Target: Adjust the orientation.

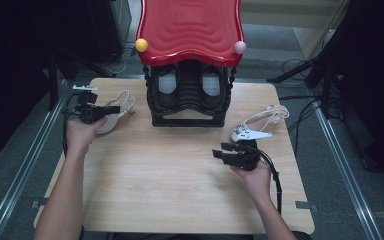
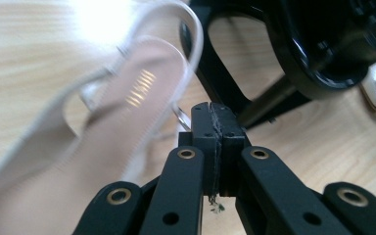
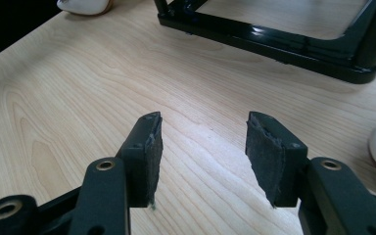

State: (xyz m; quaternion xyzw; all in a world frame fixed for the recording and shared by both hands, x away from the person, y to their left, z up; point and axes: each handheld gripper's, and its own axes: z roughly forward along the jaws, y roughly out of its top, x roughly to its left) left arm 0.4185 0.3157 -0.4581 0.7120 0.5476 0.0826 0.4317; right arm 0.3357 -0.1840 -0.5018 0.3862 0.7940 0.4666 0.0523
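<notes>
High view: two pale sandals lie out on the worktop (image 1: 180, 170), and I judge I am at the first pickup for the black shoe rack (image 1: 189, 97).

My left claw (image 1: 114, 109) sits over the beige sandal (image 1: 119, 111) at the left of the rack; its jaws are pressed together, beside the sole rather than around it, with nothing gripped that I can see. My right claw (image 1: 219, 151) hovers with jaws apart and empty, near the white sandal (image 1: 257, 125). Next I would open the left jaws and close them over a strap or the sole edge.
</notes>
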